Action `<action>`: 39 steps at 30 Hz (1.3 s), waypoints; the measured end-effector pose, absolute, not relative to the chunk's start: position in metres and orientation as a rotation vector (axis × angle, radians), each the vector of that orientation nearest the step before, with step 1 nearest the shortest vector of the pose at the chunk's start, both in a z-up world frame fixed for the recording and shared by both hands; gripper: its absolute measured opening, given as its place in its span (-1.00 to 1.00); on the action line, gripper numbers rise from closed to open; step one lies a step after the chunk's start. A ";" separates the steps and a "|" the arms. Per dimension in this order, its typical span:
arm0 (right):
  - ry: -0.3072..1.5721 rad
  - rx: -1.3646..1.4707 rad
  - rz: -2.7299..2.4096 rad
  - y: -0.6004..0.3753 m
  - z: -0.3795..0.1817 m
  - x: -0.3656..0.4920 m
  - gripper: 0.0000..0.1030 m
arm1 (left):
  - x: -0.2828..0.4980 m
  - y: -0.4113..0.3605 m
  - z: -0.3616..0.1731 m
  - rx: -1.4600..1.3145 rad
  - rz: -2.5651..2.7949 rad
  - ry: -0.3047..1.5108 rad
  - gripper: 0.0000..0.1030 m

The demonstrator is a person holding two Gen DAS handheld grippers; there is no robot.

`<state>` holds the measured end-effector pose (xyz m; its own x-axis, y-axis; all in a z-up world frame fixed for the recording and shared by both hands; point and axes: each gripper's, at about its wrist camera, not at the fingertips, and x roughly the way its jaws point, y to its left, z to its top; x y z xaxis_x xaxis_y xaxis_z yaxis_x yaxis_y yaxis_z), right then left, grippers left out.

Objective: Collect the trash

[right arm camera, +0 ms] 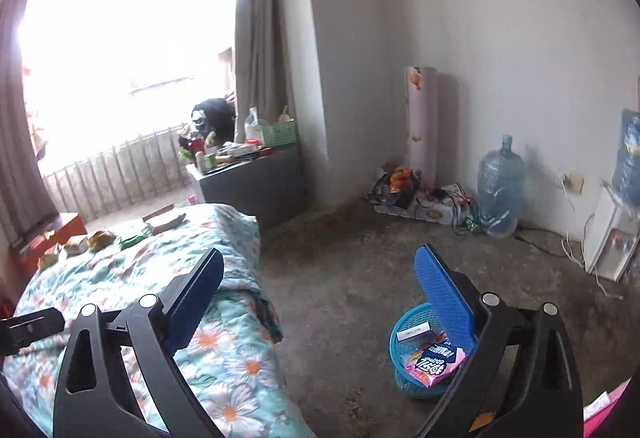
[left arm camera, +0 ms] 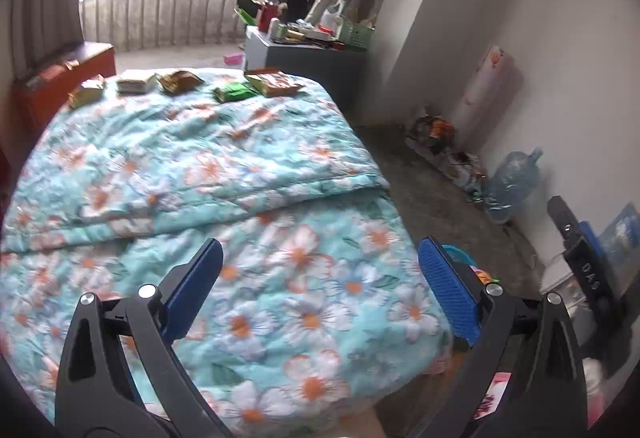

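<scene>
Nearest in the left wrist view is the left gripper point(left arm camera: 320, 270), its blue pads spread wide with nothing between them, hanging over the near end of the flowered quilt point(left arm camera: 248, 174). The trash lies far from it, in a row along the far edge of the bed: a yellowish packet point(left arm camera: 86, 91), a pale flat box point(left arm camera: 136, 81), a golden wrapper point(left arm camera: 180, 80), a green wrapper point(left arm camera: 232, 93) and an orange packet point(left arm camera: 274, 83). They are light and flat, and some touch each other. Beyond the bed's right edge the right gripper's black body point(left arm camera: 580, 250) shows against the wall.

In the right wrist view the right gripper point(right arm camera: 320, 270) is closest, its jaws also wide apart and empty, over the bare floor beside the bed. Just behind its right finger stands the blue basket point(right arm camera: 404, 342), on the floor, already holding a pink snack bag point(right arm camera: 434, 362) and a small white box point(right arm camera: 414, 330).

My judgement of the risks: the reach to the wrappers is long, and the soft quilt may give way under the pads, so a thin wrapper may slip or the cloth be pinched with it. Two neighbours may be taken together and one dropped on the way. The basket is low and close to the bed, so a careless swing could knock it over
</scene>
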<state>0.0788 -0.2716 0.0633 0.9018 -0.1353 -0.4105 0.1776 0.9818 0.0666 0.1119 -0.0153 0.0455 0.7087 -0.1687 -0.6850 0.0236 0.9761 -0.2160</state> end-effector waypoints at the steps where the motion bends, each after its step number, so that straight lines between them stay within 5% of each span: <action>1: 0.432 0.075 -0.154 -0.262 0.068 0.075 0.87 | 0.106 -0.012 0.048 -0.154 -0.078 0.754 0.83; 18: 0.795 -0.115 -0.162 -0.239 0.007 0.003 0.87 | 0.068 -0.023 0.003 -0.047 0.016 0.895 0.83; 39: 0.867 -0.128 -0.200 -0.248 0.001 0.000 0.87 | 0.070 -0.036 -0.011 -0.015 -0.022 1.000 0.83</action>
